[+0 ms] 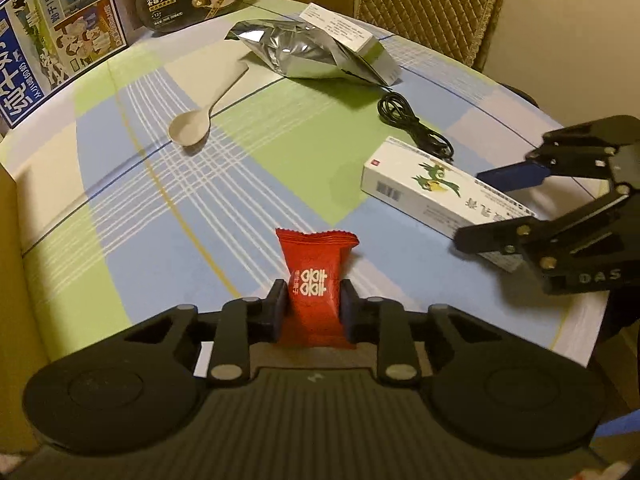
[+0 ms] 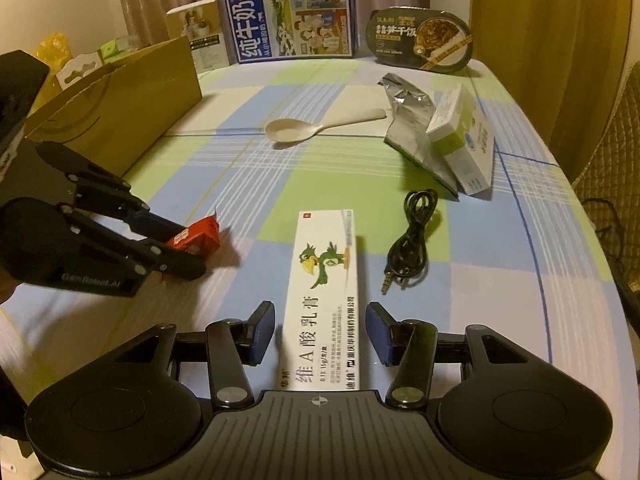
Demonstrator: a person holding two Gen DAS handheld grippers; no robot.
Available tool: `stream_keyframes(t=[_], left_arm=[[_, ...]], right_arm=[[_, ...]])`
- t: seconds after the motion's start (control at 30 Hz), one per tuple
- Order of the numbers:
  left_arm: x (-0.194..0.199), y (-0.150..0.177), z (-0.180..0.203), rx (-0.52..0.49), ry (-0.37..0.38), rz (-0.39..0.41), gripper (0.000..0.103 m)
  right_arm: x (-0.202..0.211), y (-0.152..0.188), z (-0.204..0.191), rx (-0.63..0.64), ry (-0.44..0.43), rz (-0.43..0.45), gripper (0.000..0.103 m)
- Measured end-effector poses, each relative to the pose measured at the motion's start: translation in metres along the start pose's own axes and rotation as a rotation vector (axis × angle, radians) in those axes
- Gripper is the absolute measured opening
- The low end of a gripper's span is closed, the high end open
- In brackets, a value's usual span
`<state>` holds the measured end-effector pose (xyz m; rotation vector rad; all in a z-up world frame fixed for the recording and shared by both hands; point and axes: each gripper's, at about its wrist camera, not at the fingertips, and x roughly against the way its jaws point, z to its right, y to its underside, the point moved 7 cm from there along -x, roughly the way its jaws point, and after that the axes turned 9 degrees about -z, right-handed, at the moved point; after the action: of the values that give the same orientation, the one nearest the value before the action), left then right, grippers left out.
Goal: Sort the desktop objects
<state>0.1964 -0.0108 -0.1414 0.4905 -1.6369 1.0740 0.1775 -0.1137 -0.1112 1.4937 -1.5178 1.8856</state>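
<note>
My left gripper (image 1: 314,304) is shut on a red candy packet (image 1: 314,276) and holds it just over the tablecloth; it also shows in the right wrist view (image 2: 196,236). My right gripper (image 2: 320,332) is open, its fingers on either side of a long white ointment box with a green bird (image 2: 324,300), apart from it. That box (image 1: 436,188) lies at the right in the left wrist view, with the right gripper (image 1: 486,208) around its far end.
On the checked tablecloth (image 2: 500,240) lie a beige spoon (image 2: 316,126), a silver foil pouch (image 2: 412,124) against a white-green box (image 2: 464,136), and a coiled black cable (image 2: 412,236). An open cardboard box (image 2: 120,108) stands left. A milk carton (image 2: 290,12) and a rice bowl (image 2: 420,38) stand behind.
</note>
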Motion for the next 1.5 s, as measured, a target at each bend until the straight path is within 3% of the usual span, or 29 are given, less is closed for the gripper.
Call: stream_keyframes(t=[0.07, 0.13, 0.8, 1.17, 1.5], left_arm=[[0.004, 0.004, 0.002, 0.019, -0.008, -0.003, 0.021], [0.011, 0.009, 0.003, 0.046, -0.019, 0.005, 0.021], [0.061, 0.034, 0.008, 0.155, -0.068, 0.041, 0.021], [0.118, 0.046, -0.021, 0.212, -0.158, 0.121, 0.021], [0.190, 0.072, -0.070, 0.280, -0.266, 0.197, 0.021]], right_arm=[[0.000, 0.001, -0.001, 0.005, 0.000, -0.003, 0.039], [0.001, 0.002, -0.001, 0.000, 0.004, -0.002, 0.036], [0.039, -0.004, -0.021, 0.007, 0.030, 0.057, 0.035], [0.071, -0.037, -0.068, 0.081, -0.016, 0.145, 0.035], [0.089, -0.086, -0.148, 0.206, -0.105, 0.230, 0.035]])
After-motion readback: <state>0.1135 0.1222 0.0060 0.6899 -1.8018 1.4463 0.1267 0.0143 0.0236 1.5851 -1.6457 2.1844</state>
